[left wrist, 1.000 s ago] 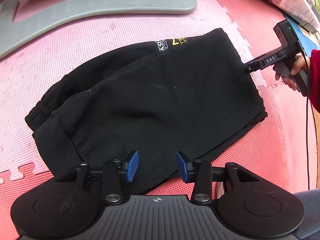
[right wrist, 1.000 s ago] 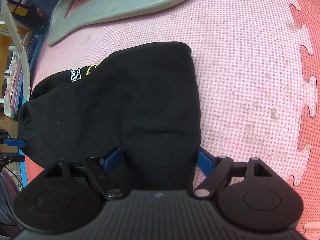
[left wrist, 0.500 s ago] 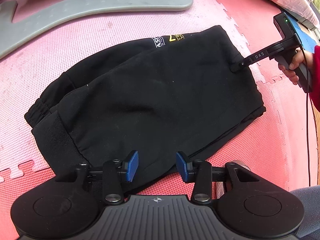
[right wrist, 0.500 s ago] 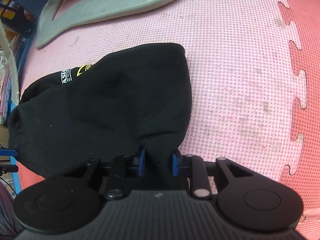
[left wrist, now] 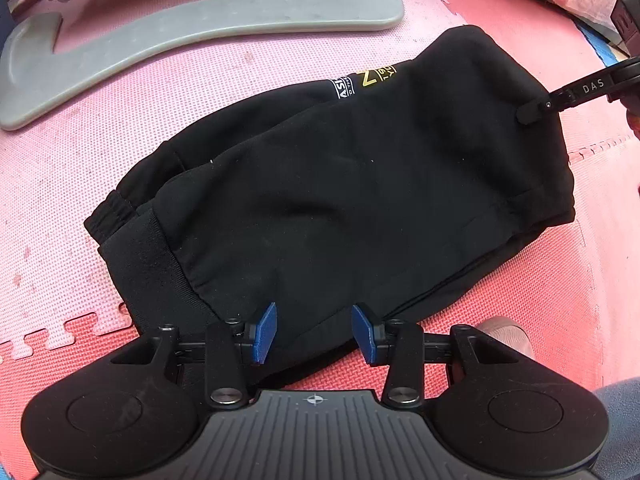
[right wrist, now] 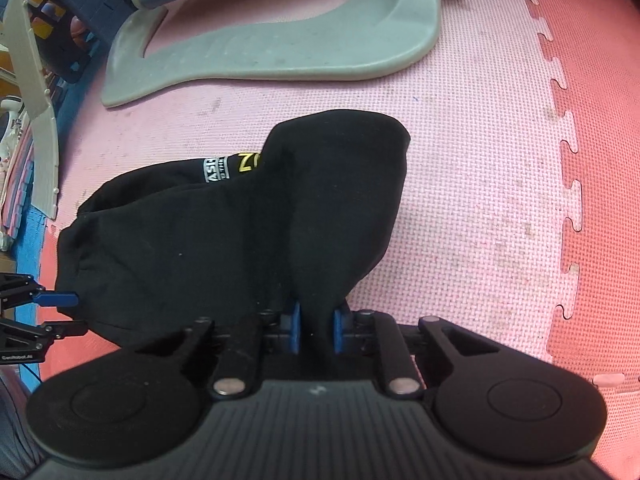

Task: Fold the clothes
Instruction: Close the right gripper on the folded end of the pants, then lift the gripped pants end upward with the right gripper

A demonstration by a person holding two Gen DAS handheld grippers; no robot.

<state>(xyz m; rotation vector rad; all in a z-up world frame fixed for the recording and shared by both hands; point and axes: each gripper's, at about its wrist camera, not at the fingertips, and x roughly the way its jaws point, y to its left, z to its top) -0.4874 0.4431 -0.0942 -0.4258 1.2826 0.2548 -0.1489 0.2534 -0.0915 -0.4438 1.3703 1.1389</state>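
Pinching a raised fold, right gripper (right wrist: 316,330) holds the soft, probably heavyish black garment (left wrist: 340,200); left gripper (left wrist: 314,334) gapes at its near hem.

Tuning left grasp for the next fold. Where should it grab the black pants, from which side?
Take the near edge of the pants by the ribbed cuff, coming in low from the near side. The left gripper is open just over that edge, which lies flat on the mat. The right gripper is shut on the opposite end.
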